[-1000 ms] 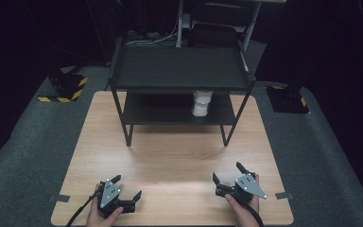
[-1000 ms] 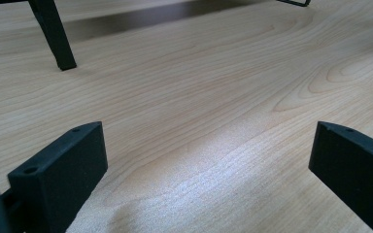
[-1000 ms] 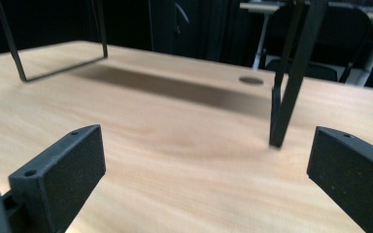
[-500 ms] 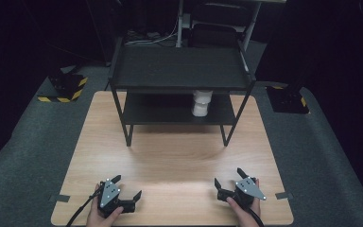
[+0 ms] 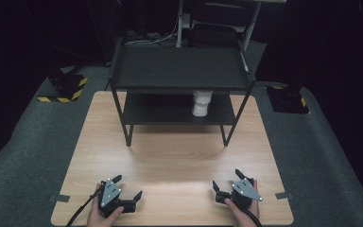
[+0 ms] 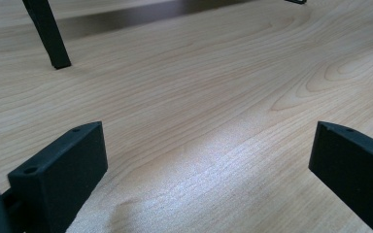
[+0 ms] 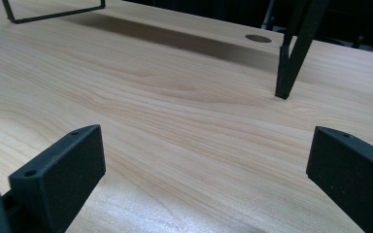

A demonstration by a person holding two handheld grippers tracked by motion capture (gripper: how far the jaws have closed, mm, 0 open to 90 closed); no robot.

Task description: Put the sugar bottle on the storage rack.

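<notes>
**Two grippers spread wide at the near edge of the table**

Both of my grippers sit low on the wooden table (image 5: 170,156), close to its near edge and well apart from each other. From the high view, my left gripper (image 5: 126,186) lies at the lower left with its jaws spread and nothing between them, my hand (image 5: 105,215) wrapped around its body. My right gripper (image 5: 227,179) lies at the lower right, jaws likewise spread and empty, with its grey plate facing up. Beyond them stands a black two-level shelf (image 5: 179,66) at the far half of the table. A white cup (image 5: 201,102) stands on its lower level, toward the right side, well apart from both grippers.

From the left gripper view, my two black jaws rise wide apart over bare wood, gripping nothing. One shelf leg (image 6: 48,34) stands on the table at the upper left, with the shelf's shadow beside it.

From the right gripper view, the jaws are again parted with only wood grain between them. A slanted shelf leg (image 7: 296,48) meets the table at the upper right, and a round hole (image 7: 258,38) in the tabletop lies just beside it.
</notes>
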